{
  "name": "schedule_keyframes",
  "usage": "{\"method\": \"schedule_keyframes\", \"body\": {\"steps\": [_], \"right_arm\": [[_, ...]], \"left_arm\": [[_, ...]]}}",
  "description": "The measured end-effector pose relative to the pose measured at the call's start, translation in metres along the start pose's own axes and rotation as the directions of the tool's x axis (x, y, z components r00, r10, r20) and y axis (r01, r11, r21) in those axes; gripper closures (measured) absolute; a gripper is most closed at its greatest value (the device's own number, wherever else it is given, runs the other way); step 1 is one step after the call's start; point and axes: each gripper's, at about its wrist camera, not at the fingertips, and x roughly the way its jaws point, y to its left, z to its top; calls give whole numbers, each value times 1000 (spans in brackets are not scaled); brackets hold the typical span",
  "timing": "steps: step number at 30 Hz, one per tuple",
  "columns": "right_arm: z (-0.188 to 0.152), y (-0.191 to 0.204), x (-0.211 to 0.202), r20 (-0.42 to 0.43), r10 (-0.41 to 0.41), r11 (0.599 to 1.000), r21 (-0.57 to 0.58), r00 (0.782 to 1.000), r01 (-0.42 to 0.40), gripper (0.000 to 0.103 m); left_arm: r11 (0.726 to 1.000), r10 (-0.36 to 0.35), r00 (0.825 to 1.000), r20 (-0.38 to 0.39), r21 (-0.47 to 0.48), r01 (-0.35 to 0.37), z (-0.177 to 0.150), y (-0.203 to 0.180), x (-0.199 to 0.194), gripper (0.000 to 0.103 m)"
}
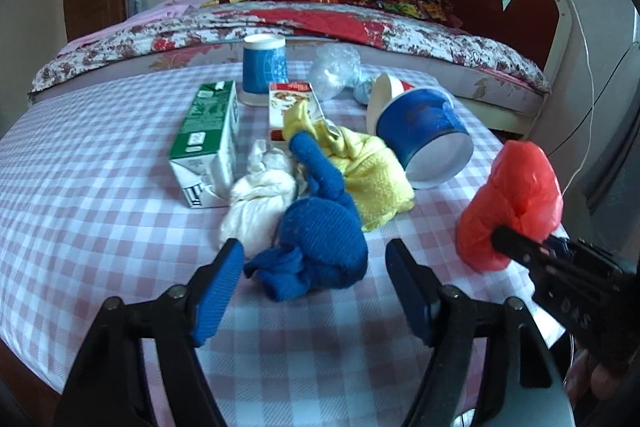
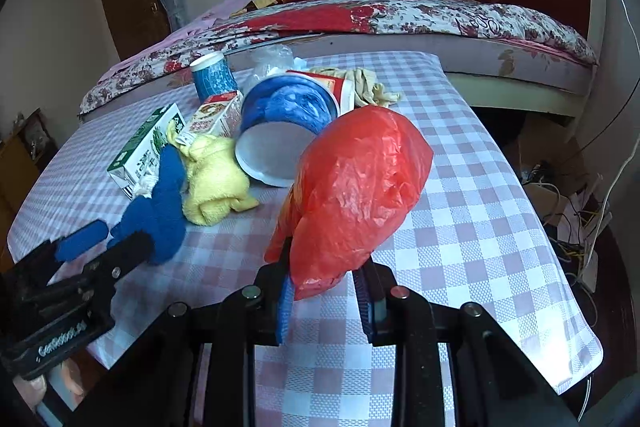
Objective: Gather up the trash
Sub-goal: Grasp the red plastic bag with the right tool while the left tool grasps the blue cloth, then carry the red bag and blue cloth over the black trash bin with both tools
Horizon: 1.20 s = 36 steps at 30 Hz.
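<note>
A crumpled blue cloth [image 1: 320, 239] lies on the checked tablecloth [image 1: 80, 211]. My left gripper [image 1: 316, 255] stands open around its near end, and a gap shows at the right finger [image 1: 412, 291]. In the right wrist view the left gripper [image 2: 104, 247] appears at the left, by the same blue cloth [image 2: 160, 203]. My right gripper [image 2: 324, 267] is shut on a red plastic bag [image 2: 356, 191], held just above the table. From the left wrist view, the bag [image 1: 516, 195] hangs at the right with the right gripper [image 1: 516, 243] under it.
Behind the blue cloth lie a white wad [image 1: 260, 199], a yellow cloth [image 1: 372, 175], a green carton [image 1: 208, 143], a red-white carton [image 1: 292, 107], a tipped blue bowl [image 1: 424, 131], a blue paper cup [image 1: 264, 67] and clear plastic [image 1: 334, 71]. A bed [image 1: 280, 27] stands beyond the table.
</note>
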Motion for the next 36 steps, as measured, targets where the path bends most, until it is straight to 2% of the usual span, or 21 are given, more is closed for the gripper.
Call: {"method": "schedule_keyframes", "body": {"steps": [2, 4, 6, 22, 36], "right_arm": [[-4, -4, -1, -5, 4, 1000, 5, 1000, -4, 74], [-5, -6, -1, -10, 10, 1000, 11, 1000, -10, 75], [-6, -7, -2, -8, 23, 1000, 11, 1000, -23, 75], [-13, -7, -33, 34, 40, 999, 24, 999, -41, 75], [-33, -33, -88, 76, 3, 996, 84, 997, -9, 75]], "left_arm": [[1000, 15, 1000, -19, 1, -15, 0, -1, 7, 44], [1000, -12, 999, -34, -7, 12, -1, 1, 9, 59], [1000, -19, 1000, -22, -3, 19, -2, 2, 4, 63], [999, -38, 998, 50, 0, 38, -7, 0, -42, 67], [988, -127, 990, 66, 92, 120, -19, -49, -71, 68]]}}
